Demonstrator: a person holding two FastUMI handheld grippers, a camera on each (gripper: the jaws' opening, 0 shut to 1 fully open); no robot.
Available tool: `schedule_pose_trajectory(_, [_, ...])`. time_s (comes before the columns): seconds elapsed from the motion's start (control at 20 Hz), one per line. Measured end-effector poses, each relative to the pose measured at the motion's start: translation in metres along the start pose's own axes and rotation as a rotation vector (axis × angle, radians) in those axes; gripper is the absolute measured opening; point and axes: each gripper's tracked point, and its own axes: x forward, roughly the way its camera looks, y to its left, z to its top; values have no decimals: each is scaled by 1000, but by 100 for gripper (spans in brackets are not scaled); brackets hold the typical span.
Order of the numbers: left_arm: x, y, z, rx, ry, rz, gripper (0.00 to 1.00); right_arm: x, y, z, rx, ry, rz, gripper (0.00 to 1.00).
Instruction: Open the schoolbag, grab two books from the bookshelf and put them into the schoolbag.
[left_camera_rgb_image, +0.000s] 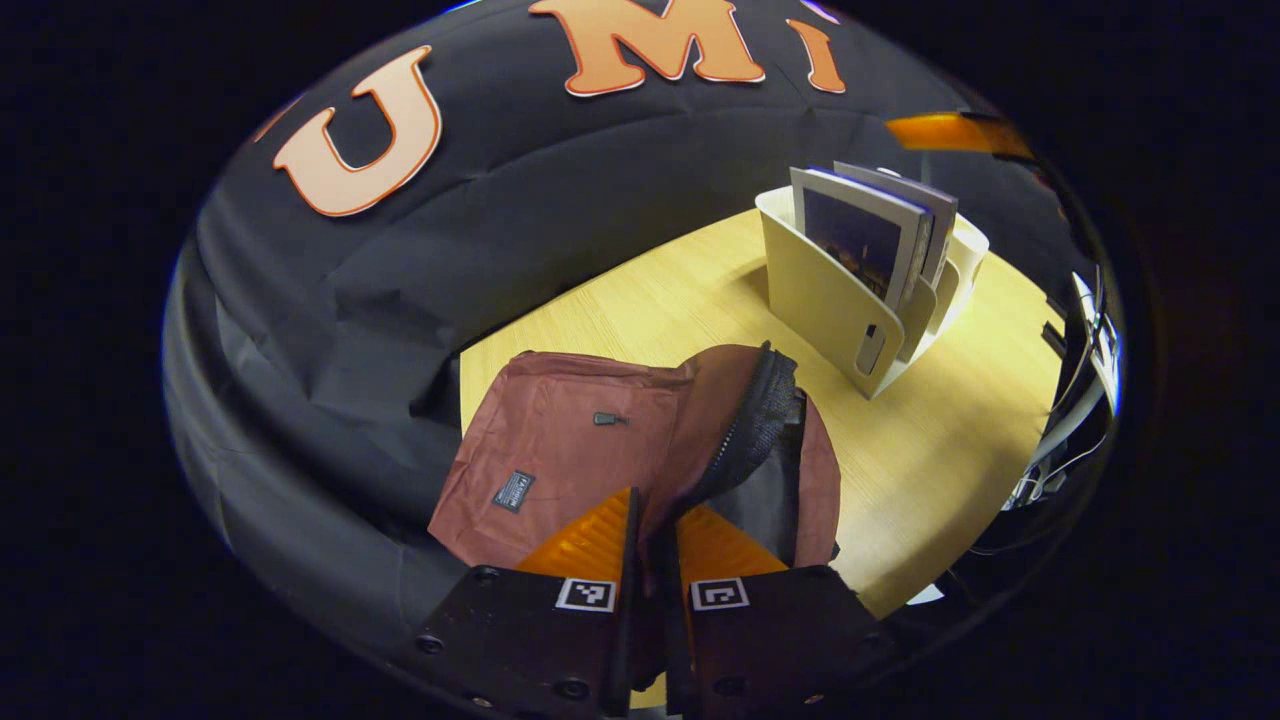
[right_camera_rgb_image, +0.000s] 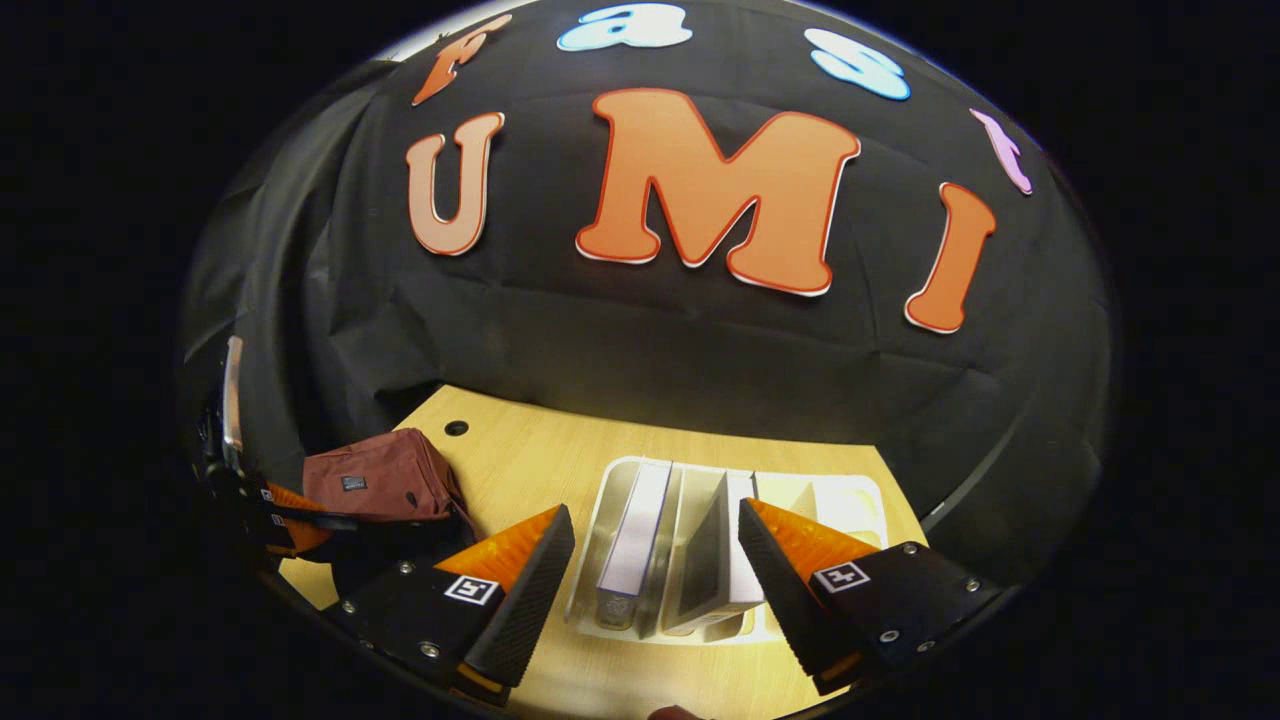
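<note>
The schoolbag (left_camera_rgb_image: 560, 450), a maroon cloth backpack, lies at the lower centre of the left gripper view on the pale wooden desk (left_camera_rgb_image: 930, 450), its zip (left_camera_rgb_image: 750, 430) undone and the mouth gaping to show a dark lining. It looks soft and floppy, so the flap would sag shut unless held. The left gripper (left_camera_rgb_image: 655, 520) has its orange fingers drawn nearly together, pinching the edge of the flap beside the zip and keeping the mouth lifted.

The books (right_camera_rgb_image: 635, 540) stand upright in a cream file-rack bookshelf (right_camera_rgb_image: 860, 500) at the lower centre of the right gripper view. They look thin, stiff and smooth-covered, light enough, I'd judge, but apt to slip; the top edge or spine is the place to pinch. The right gripper (right_camera_rgb_image: 655, 560) is spread wide with nothing in it, its fingers either side of the two books.

The left gripper view gives the bag's open mouth and the bookshelf from the side at upper right; the right gripper view looks down into the slots, with the bag small at lower left.
</note>
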Motion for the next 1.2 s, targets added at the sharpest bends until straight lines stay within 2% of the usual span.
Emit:
schedule_pose_trajectory(0.15, [-4, 15, 9, -87, -13, -78, 14, 15, 13, -16, 70, 157, 10, 98])
schedule_pose_trajectory(0.2, [-7, 21, 8, -91, -9, -87, 6, 20, 15, -22, 85, 210, 13, 98])
schedule_pose_trajectory(0.25, [-7, 25, 8, -85, -10, -95, 11, 26, 15, -26, 98, 252, 9, 98])
schedule_pose_trajectory(0.4, [-6, 28, 10, -85, -8, -136, 11, 48, 14, -29, 107, 362, -18, 99])
schedule_pose_trajectory(0.7, [-4, 30, 9, -91, -15, -180, 9, 81, 22, -51, 52, 581, -25, 99])
schedule_pose_trajectory(0.9, [-5, 35, 7, -105, -15, -188, 9, 99, 27, -71, 95, 698, -34, 99])
schedule_pose_trajectory(1.05, [-6, 35, 6, -101, -16, -197, 9, 115, 20, -74, 122, 741, -73, 89])
schedule_pose_trajectory(1.1, [-4, 37, 5, -102, -14, -195, 9, 117, 17, -80, 123, 769, -85, 80])
schedule_pose_trajectory(1.15, [-4, 38, 4, -104, -13, -194, 9, 118, 15, -85, 121, 793, -96, 65])
schedule_pose_trajectory(1.2, [-4, 39, 3, -107, -12, -191, 9, 118, 15, -90, 116, 811, -106, 64])
